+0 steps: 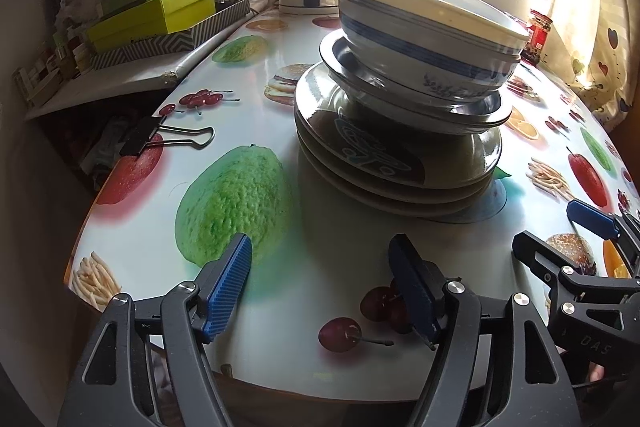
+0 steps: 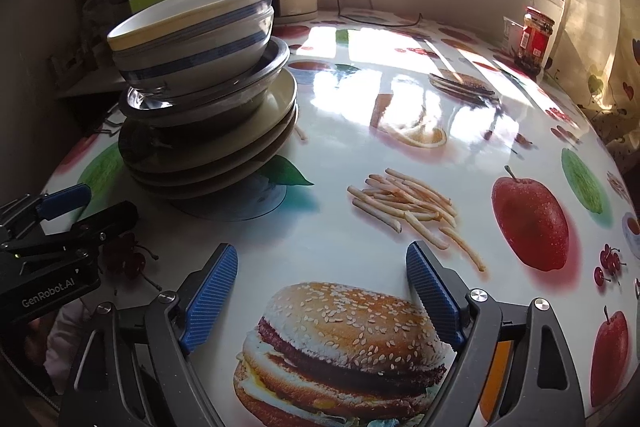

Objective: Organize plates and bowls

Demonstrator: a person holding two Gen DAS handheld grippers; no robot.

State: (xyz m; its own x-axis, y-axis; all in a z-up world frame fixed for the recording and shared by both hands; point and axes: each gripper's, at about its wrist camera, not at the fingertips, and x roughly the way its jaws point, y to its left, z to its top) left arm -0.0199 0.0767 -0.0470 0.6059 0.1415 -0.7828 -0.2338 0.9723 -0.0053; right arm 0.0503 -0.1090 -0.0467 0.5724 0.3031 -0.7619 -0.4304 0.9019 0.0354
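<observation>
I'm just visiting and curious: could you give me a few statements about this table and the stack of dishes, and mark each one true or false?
1. The blue-striped bowls sit at the top of the stack. True.
2. The left gripper is clamped on a plate. False: its jaws are open and hold nothing.
3. A black binder clip lies on the table. True.
4. The red-lidded jar rests on the stack. False: it stands apart, near the window.
5. The right gripper holds nothing. True.

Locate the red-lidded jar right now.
The red-lidded jar stands at the table's far right edge by the curtain, below the window; in the left wrist view it peeks from behind the bowl stack.
</observation>
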